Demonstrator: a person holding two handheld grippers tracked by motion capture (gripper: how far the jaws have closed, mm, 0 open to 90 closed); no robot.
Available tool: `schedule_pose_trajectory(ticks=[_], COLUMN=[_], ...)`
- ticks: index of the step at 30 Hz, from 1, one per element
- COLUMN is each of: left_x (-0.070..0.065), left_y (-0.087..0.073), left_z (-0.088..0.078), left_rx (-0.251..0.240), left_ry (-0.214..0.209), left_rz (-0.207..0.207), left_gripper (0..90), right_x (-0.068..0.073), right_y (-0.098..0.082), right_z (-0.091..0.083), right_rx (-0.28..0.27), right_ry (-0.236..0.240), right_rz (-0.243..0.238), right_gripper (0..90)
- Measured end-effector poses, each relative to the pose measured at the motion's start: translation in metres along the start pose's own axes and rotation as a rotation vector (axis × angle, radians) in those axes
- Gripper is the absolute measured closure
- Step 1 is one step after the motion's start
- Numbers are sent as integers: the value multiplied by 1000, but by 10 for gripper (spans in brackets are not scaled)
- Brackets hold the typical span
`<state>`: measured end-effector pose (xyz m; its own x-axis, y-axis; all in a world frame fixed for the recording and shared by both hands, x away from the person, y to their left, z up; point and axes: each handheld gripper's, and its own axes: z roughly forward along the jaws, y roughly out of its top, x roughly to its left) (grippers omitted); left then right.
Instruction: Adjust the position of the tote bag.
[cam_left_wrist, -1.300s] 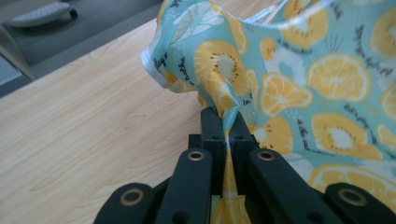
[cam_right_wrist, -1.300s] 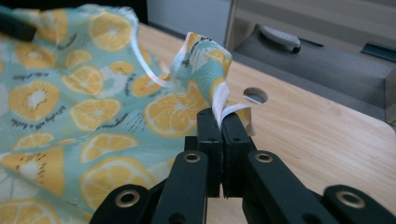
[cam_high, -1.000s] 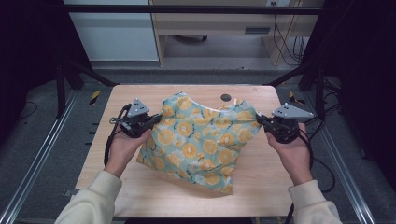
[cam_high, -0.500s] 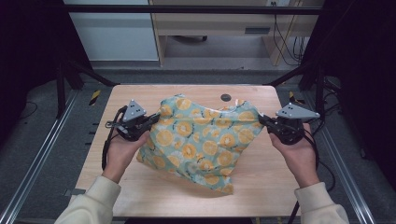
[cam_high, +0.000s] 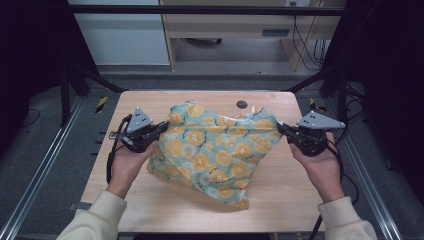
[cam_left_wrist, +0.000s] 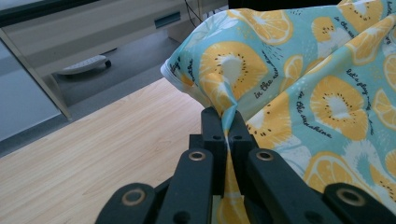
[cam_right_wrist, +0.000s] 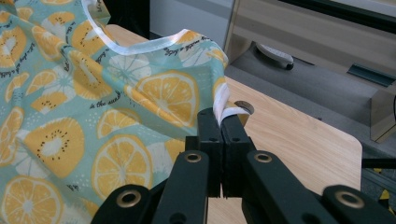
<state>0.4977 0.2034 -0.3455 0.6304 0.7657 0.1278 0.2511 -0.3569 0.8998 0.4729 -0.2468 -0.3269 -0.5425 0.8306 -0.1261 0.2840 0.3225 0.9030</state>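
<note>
wooden table (cam_high: 165, 210) under me, dark floor around. i've got the fruit-print cloth (cam_high: 215, 147) lifted between both tools, lower part resting on the wood. left gripper (cam_high: 161, 129) and right gripper (cam_high: 282, 129) each pinch an edge; thin bites could slip if i pull harder.
</note>
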Motion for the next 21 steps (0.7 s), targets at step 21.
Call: schedule_pose_trajectory(ticks=[21], left_x=[-12], left_y=[-39], left_z=[-20], left_rx=[-81], left_ry=[7], left_rz=[10], left_gripper=[900], right_x=[30], right_y=[-39], right_z=[-23], right_rx=[-100], right_ry=[26], right_rz=[-56], right_gripper=[895])
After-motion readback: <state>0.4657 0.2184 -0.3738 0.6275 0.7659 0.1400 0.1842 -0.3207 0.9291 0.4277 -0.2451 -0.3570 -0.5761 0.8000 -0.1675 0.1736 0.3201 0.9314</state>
